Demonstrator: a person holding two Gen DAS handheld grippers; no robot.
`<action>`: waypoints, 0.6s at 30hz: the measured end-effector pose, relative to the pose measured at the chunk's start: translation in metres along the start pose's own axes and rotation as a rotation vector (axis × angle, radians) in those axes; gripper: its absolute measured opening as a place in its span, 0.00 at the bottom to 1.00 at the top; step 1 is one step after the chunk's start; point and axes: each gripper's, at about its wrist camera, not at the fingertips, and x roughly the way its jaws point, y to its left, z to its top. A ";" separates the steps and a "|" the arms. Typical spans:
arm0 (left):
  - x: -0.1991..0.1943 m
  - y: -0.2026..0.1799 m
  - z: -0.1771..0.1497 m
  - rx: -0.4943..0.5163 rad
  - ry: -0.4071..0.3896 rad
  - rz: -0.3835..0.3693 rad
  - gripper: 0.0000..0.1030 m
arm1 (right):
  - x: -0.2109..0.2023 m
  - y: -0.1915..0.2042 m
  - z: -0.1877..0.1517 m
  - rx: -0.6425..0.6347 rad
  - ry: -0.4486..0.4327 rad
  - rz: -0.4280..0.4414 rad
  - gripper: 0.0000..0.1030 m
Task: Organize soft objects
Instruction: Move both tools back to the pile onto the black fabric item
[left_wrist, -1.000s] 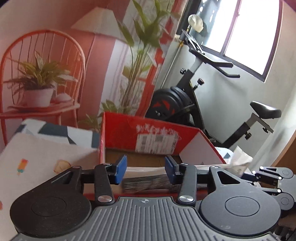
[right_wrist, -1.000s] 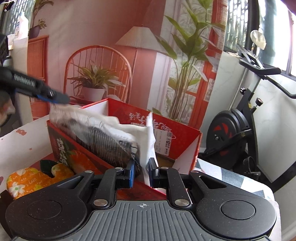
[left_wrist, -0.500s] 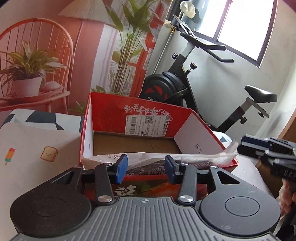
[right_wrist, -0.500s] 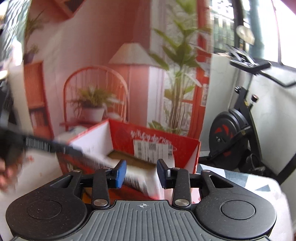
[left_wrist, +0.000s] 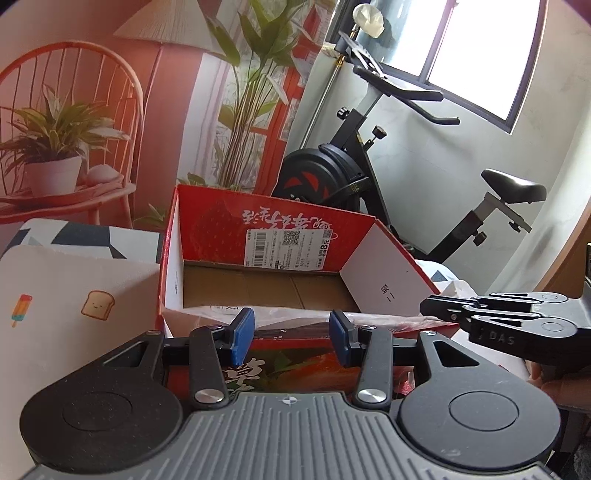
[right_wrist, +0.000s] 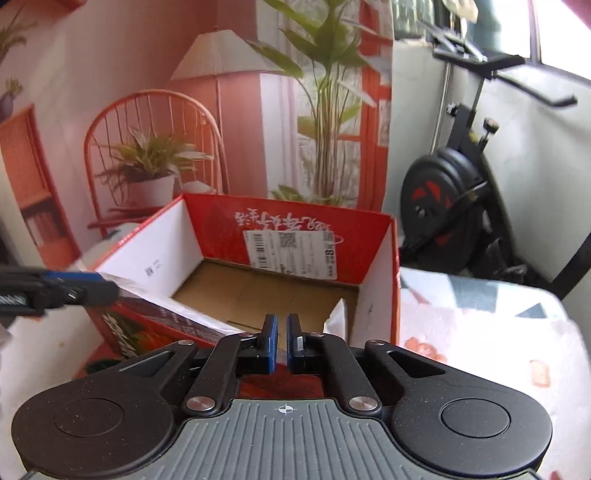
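A red cardboard box (left_wrist: 258, 221) (right_wrist: 295, 218) stands open on the table, its brown floor bare. A clear plastic packet (left_wrist: 284, 314) (right_wrist: 184, 312) with dark striped cloth inside lies across the box's near rim. My left gripper (left_wrist: 291, 339) (right_wrist: 99, 286) holds that packet at one end, its blue pads set apart on either side of the folded cloth. My right gripper (right_wrist: 282, 336) (left_wrist: 424, 308) hovers just outside the near right corner of the box. Its jaws have come together, and I see nothing between the pads.
The box sits on a pale table cover (left_wrist: 74, 295) (right_wrist: 480, 332) printed with small pictures. An exercise bike (left_wrist: 351, 177) (right_wrist: 454, 206) stands behind the table at the right. A backdrop with a printed chair and plants hangs beyond. A person's hand (left_wrist: 546, 376) holds the right gripper.
The packet, held up between both grippers a second ago, now rests on the box's near rim. The right gripper let go of its end, opened, drew back and shut.
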 end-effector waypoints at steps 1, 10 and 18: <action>-0.005 0.000 -0.001 0.007 -0.007 -0.001 0.46 | -0.003 0.003 -0.001 0.002 -0.012 0.001 0.08; -0.044 0.000 -0.029 0.016 -0.014 0.039 0.51 | -0.055 0.029 -0.030 -0.028 -0.199 -0.030 0.21; -0.064 -0.003 -0.071 -0.070 -0.018 0.079 0.54 | -0.074 0.040 -0.093 0.111 -0.200 -0.004 0.26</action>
